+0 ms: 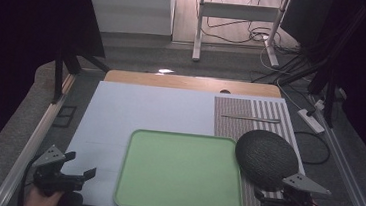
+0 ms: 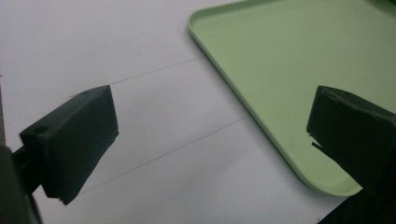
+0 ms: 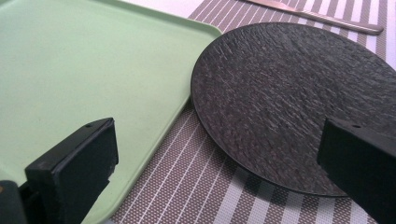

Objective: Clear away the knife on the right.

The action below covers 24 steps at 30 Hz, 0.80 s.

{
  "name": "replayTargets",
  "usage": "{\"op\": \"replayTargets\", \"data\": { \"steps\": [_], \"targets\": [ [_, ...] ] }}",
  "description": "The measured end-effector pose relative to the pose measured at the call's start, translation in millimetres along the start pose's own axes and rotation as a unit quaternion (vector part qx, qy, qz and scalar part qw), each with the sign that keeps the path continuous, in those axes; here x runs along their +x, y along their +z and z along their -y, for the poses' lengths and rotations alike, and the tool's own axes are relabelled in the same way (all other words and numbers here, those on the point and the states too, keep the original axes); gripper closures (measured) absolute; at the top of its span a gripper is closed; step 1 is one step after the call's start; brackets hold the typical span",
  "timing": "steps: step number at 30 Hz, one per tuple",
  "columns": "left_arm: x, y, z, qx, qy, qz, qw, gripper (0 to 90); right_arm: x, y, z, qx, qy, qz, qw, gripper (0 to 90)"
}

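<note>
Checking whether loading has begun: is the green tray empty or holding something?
Empty. The green tray shows bare surface; the dark plate lies beside it on the striped mat.

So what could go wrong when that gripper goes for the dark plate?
The right gripper, jaws open, is nearest the dark plate. The plate lies low and flat on the striped mat, so the jaws might slide over its rim. Its edge sits close to the green tray, so a nudge could bump that. The knife beyond might get knocked.
</note>
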<state>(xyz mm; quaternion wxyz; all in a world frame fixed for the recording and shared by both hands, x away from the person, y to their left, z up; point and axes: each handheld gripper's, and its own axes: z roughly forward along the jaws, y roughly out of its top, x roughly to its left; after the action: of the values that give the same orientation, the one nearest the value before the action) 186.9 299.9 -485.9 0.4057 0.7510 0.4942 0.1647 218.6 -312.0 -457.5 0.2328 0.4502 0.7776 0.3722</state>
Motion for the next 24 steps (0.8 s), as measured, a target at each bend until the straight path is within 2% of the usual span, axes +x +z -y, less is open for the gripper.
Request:
{"op": "replayTargets", "data": {
  "steps": [3, 24],
  "targets": [
    [-1.0, -0.4, 0.3, 0.000, 0.003, -0.003, 1.0000, 2.1, -0.2, 0.2, -0.2, 0.002, 0.001, -0.008, 1.0000, 0.0],
    [1.8, -2.4, 2.1, -0.001, -0.010, 0.005, 0.9999, 2.2, 4.4, 7.4, -3.3, 0.029, -0.024, -0.005, 0.9993, 0.0]
  ]
}}
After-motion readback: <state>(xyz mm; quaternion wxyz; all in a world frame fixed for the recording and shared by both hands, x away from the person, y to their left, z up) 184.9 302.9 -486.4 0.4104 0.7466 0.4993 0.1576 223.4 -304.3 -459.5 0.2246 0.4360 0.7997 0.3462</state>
